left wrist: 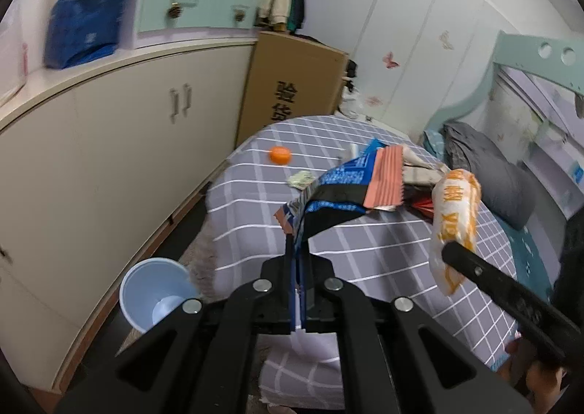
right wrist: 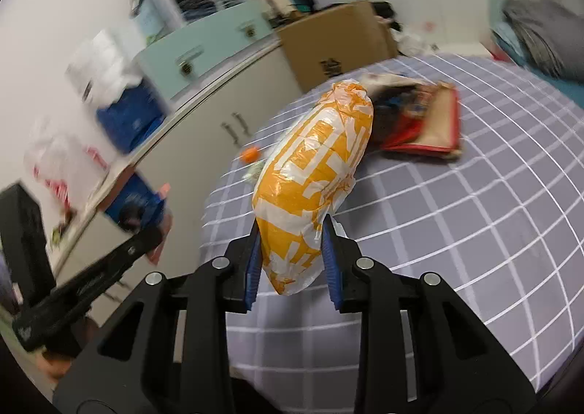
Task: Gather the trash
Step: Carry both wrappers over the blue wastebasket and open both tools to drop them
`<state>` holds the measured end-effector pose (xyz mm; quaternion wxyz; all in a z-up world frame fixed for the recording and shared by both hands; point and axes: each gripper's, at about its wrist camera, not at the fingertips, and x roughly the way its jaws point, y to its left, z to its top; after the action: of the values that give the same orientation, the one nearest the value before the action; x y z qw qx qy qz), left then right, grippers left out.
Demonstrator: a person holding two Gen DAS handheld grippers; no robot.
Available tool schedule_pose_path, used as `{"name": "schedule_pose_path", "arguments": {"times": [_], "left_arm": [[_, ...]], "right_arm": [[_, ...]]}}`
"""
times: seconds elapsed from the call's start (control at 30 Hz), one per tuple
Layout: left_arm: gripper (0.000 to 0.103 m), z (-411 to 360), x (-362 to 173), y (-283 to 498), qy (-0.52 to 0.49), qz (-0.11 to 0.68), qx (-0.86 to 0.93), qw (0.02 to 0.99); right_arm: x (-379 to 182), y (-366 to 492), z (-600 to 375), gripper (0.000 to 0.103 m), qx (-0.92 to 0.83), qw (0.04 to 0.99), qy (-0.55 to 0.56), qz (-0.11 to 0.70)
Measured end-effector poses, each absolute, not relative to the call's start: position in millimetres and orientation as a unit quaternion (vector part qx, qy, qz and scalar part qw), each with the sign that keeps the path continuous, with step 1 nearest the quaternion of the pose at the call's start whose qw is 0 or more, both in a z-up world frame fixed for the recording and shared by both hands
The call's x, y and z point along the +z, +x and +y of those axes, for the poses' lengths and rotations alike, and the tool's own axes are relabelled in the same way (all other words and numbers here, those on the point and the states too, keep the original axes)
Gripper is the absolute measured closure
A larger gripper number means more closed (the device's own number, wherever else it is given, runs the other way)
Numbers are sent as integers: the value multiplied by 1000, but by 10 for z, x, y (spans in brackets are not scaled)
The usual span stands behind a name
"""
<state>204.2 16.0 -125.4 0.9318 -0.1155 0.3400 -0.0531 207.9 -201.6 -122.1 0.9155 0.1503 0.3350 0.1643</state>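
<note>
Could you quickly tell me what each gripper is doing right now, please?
Left gripper: closed on the blue snack wrapper.
Right gripper: closed on the orange-and-white bag.

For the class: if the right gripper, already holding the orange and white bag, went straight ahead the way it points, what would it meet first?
Probably the red packet lying on the checked cloth beyond the orange and white bag; depth is uncertain.

left wrist: close, facing across bed (left wrist: 383, 250) | right wrist: same bed (right wrist: 474, 213), from right
</note>
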Motion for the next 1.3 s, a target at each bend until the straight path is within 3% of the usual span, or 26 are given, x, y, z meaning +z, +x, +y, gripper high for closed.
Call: {"name": "schedule_pose_path", "arguments": {"times": [0.23, 0.4, 0.7, 0.97, 1.1, 1.3], "left_arm": [[101, 931, -1504, 1879, -154, 352, 26, 923], [101, 1633, -1914, 1890, -193, 374, 93, 902], [101, 2645, -3242, 2231, -272, 470, 158, 824], [102, 2835, -4300, 2756, -300, 551, 158, 763], [101, 2856, -4607, 2846, -306, 569, 155, 747], [101, 2934, -4868, 2986, -302, 589, 155, 734]], "right_arm": [[-1268, 2080, -969, 74, 265, 890, 79, 362], [-1602, 2196, -13, 74, 327, 862, 21, 388], [-2901, 2732, 1107, 74, 349, 799, -52, 486], [-4103, 3515, 1294, 72, 301, 748, -31, 590], [-4425, 3741, 1413, 45, 301, 739, -10, 603], [-4564, 3913, 1430, 38, 270, 748, -8, 606]]}}
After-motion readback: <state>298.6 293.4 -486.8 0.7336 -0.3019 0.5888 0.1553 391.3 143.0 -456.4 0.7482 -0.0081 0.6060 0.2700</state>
